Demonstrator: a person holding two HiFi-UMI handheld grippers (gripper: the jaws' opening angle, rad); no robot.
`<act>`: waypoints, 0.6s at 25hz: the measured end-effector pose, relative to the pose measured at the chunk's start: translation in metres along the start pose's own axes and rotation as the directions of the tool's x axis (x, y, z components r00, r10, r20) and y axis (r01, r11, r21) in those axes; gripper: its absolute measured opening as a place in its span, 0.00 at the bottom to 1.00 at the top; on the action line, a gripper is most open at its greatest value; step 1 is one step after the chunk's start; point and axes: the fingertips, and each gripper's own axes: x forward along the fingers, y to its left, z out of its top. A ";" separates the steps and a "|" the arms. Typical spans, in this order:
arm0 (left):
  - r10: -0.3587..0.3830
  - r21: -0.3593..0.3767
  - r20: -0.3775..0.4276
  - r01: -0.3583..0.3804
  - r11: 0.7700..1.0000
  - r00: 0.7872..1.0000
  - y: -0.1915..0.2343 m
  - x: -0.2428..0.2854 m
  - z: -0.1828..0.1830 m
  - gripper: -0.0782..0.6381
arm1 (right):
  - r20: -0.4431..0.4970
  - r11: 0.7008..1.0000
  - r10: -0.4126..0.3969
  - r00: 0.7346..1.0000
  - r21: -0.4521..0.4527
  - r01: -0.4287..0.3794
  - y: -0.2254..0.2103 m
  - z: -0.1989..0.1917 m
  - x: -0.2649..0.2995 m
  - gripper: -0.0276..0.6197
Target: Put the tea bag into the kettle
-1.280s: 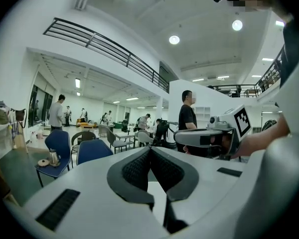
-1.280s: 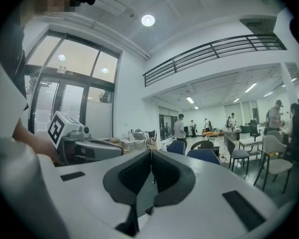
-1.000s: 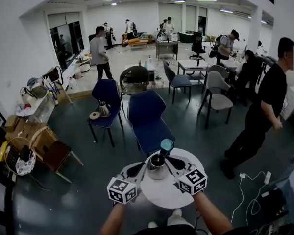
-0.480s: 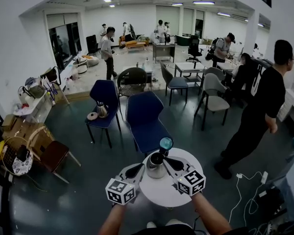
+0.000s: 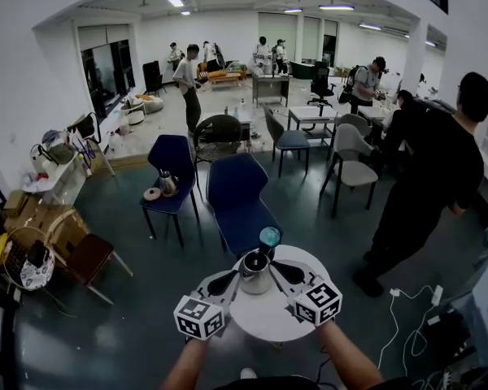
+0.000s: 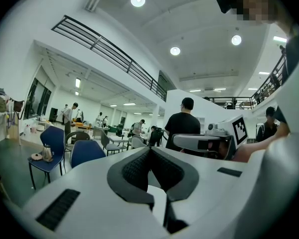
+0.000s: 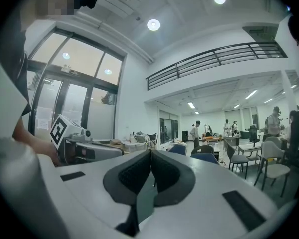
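Open hall with dark flooring, chairs and people well behind; close under me stands a small round white bench, with a blue chair just beyond it. The kettle stands upright near the bench's far edge, its mouth facing up at me. A teal round thing sits just behind it; I cannot tell what it is.

My left gripper lies to the kettle's left and my right gripper to its right, both pointing inward so the kettle sits between the two tips. The right tip looks slightly nearer the kettle wall; I cannot tell whether it touches.

In the left gripper view my fingers are pressed together at the tip with nothing between them. In the right gripper view the fingers are likewise together and empty.

I can find no tea bag in any view, neither on the bench nor in either grip. My judgement is that it has to be found and picked up first. After that the drop goes straight down into the kettle's mouth, which lies ahead and inward from either hand.
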 end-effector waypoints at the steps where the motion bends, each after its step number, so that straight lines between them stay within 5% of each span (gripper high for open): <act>1: -0.001 0.003 -0.002 0.001 1.000 1.000 -0.006 0.000 0.000 0.13 | 0.001 1.000 0.002 1.000 0.001 -0.002 0.001 0.001 -0.005 0.07; 15: -0.024 -0.023 0.016 0.024 0.999 1.000 -0.084 -0.013 -0.003 0.13 | 0.028 1.000 0.015 1.000 0.008 -0.015 0.016 0.010 -0.082 0.07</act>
